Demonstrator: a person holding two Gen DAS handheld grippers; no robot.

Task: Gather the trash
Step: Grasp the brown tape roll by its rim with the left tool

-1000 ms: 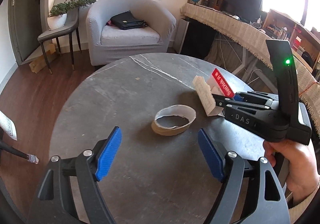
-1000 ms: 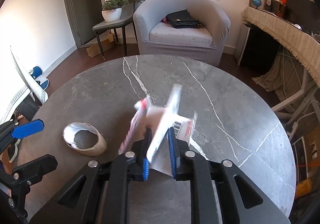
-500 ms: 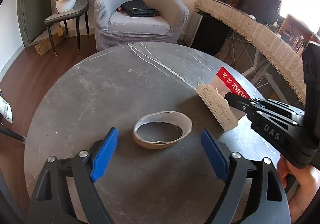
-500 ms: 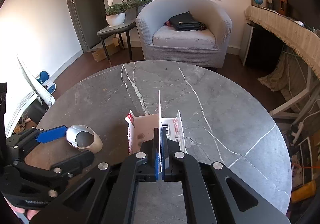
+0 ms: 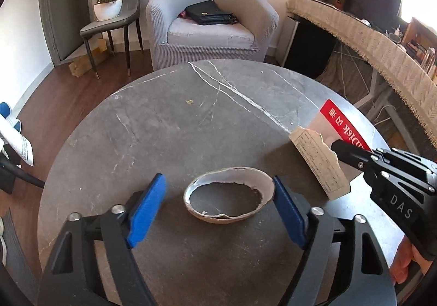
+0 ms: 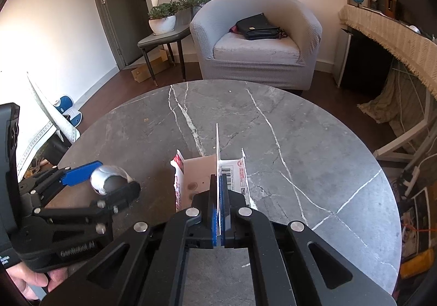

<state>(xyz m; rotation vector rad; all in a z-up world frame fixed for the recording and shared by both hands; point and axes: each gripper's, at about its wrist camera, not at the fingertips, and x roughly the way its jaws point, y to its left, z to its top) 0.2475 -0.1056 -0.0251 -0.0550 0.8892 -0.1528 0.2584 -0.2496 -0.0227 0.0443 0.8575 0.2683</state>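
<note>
A torn, squashed paper cup rim (image 5: 229, 198) lies on the round grey marble table (image 5: 169, 125). My left gripper (image 5: 218, 205) is open, its blue pads on either side of the rim without touching it. The rim also shows in the right wrist view (image 6: 109, 179) between the left gripper's fingers (image 6: 79, 173). My right gripper (image 6: 219, 210) is shut on a torn red and white cardboard package (image 6: 215, 169) held upright above the table. In the left wrist view the package (image 5: 327, 142) sits at the right.
A grey armchair (image 5: 210, 24) with a black bag stands behind the table. A chair with a potted plant (image 5: 109, 5) is at the left. A cloth-covered desk (image 5: 368, 32) runs along the right.
My left gripper has moved forward and down so its open pads now flank the cup rim. My right gripper has closed fully on the package and turned it edge-on.
</note>
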